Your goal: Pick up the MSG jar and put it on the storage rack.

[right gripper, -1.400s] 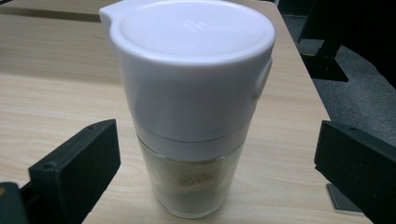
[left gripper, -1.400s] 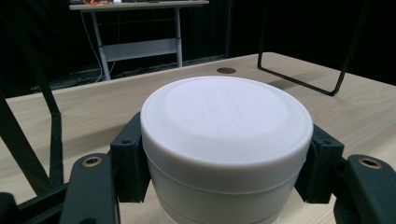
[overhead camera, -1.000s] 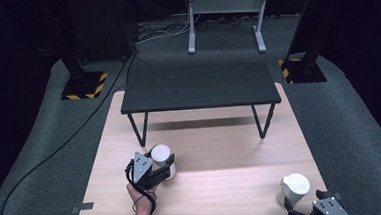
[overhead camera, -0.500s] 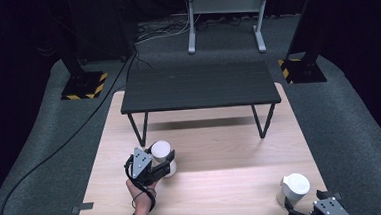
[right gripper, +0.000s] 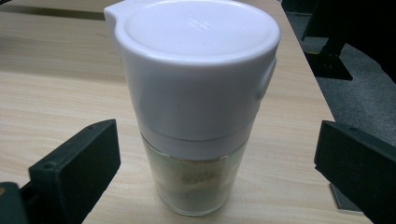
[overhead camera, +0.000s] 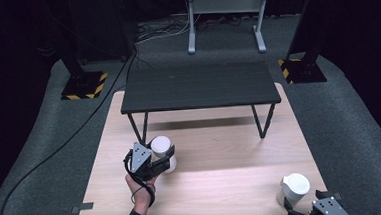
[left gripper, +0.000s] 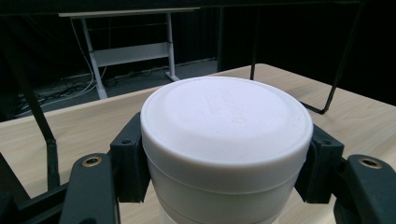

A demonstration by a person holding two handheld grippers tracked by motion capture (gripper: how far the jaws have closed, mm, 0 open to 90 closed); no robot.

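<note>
Left gripper view: our left gripper (left gripper: 224,186) jaws clamp the round white lidded plastic jar (left gripper: 226,140), standing mid-counter (overhead camera: 233,185). Right gripper (right gripper: 210,186) jaws stand wide around the white-capped glass shaker (right gripper: 196,107), near the counter's right front corner; grasp pending.

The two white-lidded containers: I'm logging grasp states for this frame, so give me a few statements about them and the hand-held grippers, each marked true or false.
1. The left hand-held gripper is shut on the white jar. True.
2. The right hand-held gripper grips the shaker jar. False: its jaws stand apart on either side, not touching.
3. The shaker jar has a clear glass body under a white cap. True.
4. The white jar sits on the black bench. False: it is on the wooden table, in front of the bench.
</note>
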